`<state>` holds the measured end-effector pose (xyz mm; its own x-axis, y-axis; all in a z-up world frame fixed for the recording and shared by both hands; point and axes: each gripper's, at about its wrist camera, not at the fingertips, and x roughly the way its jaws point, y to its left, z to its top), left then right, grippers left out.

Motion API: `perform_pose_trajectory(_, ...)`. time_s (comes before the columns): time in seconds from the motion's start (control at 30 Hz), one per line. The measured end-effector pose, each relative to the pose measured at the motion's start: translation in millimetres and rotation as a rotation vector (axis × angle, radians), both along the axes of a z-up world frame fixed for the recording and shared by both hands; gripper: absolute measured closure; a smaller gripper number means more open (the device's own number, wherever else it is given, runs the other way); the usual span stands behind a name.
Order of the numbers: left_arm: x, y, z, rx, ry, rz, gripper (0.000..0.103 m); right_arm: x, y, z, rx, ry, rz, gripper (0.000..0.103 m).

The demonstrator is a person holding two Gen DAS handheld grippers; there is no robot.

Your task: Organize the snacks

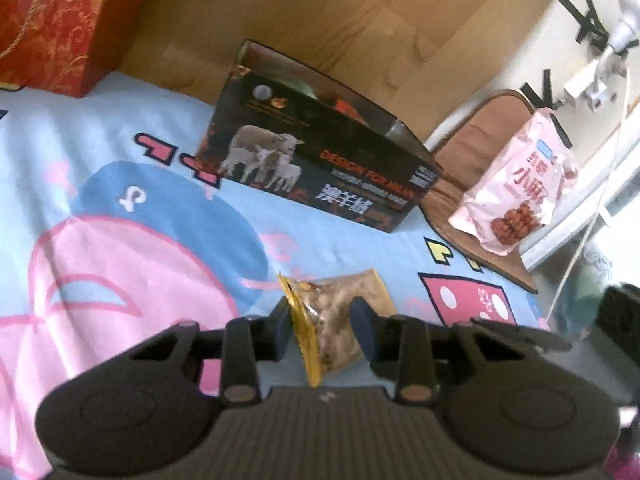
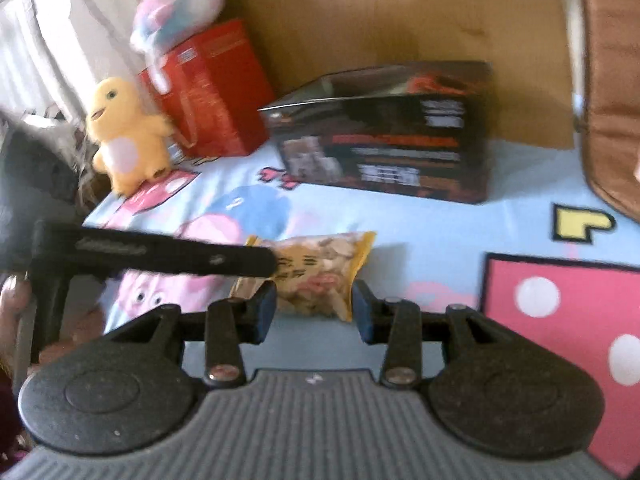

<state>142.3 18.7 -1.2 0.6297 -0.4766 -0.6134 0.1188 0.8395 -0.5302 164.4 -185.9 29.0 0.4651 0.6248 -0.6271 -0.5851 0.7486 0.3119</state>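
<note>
A yellow see-through snack packet lies on the cartoon bed sheet. My left gripper is shut on it, with both pads pressing its sides. From the left of the right wrist view, that gripper's black finger reaches across to the packet. My right gripper stands open, and the packet's near end sits between its blue pads. Behind the packet stands a black open-topped box with a sheep picture. A pink snack bag lies on a brown cushion to the right.
A red box and a yellow plush toy stand at the back left, with a pale soft bundle on top of the box. A red patterned cushion leans on the wooden headboard. A white cable hangs at the right.
</note>
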Motion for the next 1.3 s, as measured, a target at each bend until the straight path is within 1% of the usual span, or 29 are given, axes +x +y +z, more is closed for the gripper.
perform_pose_trajectory(0.07, -1, 0, 4, 0.017, -0.012, 0.002, 0.075, -7, 8, 0, -0.025, -0.03, 0.006, 0.06)
perform_pose_trajectory(0.13, 0, -2, 17, 0.033, -0.043, -0.003, 0.076, -6, 14, 3, -0.054, -0.05, -0.018, 0.074)
perform_pose_trajectory(0.17, 3, -2, 24, 0.037, -0.063, -0.009, 0.076, -6, 14, 7, -0.043, -0.056, -0.027, 0.075)
perform_pose_trajectory(0.23, 10, -2, 47, 0.043, -0.12, -0.024, 0.076, -2, 9, 17, -0.013, -0.077, -0.049, 0.075)
perform_pose_trajectory(0.37, 41, -11, 92, 0.088, -0.225, -0.04, 0.076, 16, 7, 51, 0.033, -0.176, -0.091, 0.075)
perform_pose_trajectory(0.43, 68, -20, 109, 0.122, -0.268, -0.043, 0.068, 34, 8, 68, 0.036, -0.226, -0.128, 0.074)
perform_pose_trajectory(0.47, 83, -23, 113, 0.135, -0.269, -0.04, 0.053, 43, 9, 75, 0.041, -0.242, -0.147, 0.074)
perform_pose_trajectory(0.5, 99, -27, 113, 0.158, -0.262, -0.027, 0.048, 57, 10, 81, 0.049, -0.247, -0.169, 0.07)
perform_pose_trajectory(0.53, 113, -30, 110, 0.195, -0.251, 0.003, 0.051, 72, 13, 83, 0.044, -0.246, -0.188, 0.066)
perform_pose_trajectory(0.57, 120, -31, 106, 0.232, -0.241, 0.037, 0.054, 84, 16, 82, 0.019, -0.244, -0.202, 0.064)
perform_pose_trajectory(0.6, 123, -29, 102, 0.257, -0.229, 0.068, 0.055, 93, 17, 79, -0.013, -0.246, -0.231, 0.064)
perform_pose_trajectory(0.63, 119, -24, 98, 0.243, -0.221, 0.08, 0.055, 97, 14, 74, -0.039, -0.239, -0.261, 0.063)
perform_pose_trajectory(0.67, 112, -18, 95, 0.206, -0.226, 0.072, 0.055, 94, 8, 70, -0.035, -0.226, -0.266, 0.063)
perform_pose_trajectory(0.7, 101, -14, 90, 0.181, -0.228, 0.059, 0.055, 84, -1, 65, -0.003, -0.214, -0.251, 0.063)
perform_pose_trajectory(0.77, 79, -13, 83, 0.186, -0.223, 0.039, 0.055, 60, -19, 57, 0.018, -0.207, -0.224, 0.063)
perform_pose_trajectory(0.87, 45, -20, 70, 0.192, -0.189, -0.02, 0.055, 18, -38, 42, -0.011, -0.203, -0.198, 0.063)
perform_pose_trajectory(0.97, 7, -36, 53, 0.203, -0.153, -0.091, 0.055, -21, -55, 31, 0.003, -0.169, -0.172, 0.063)
perform_pose_trajectory(1.07, -25, -48, 36, 0.185, -0.113, -0.15, 0.055, -60, -72, 21, 0.027, -0.134, -0.173, 0.062)
perform_pose_trajectory(1.1, -35, -53, 32, 0.185, -0.106, -0.165, 0.055, -67, -73, 18, 0.03, -0.122, -0.17, 0.061)
perform_pose_trajectory(1.2, -54, -62, 28, 0.224, -0.124, -0.164, 0.055, -91, -79, 10, 0.022, -0.106, -0.17, 0.055)
perform_pose_trajectory(1.3, -62, -69, 28, 0.236, -0.122, -0.162, 0.053, -109, -77, 5, 0.033, -0.095, -0.178, 0.052)
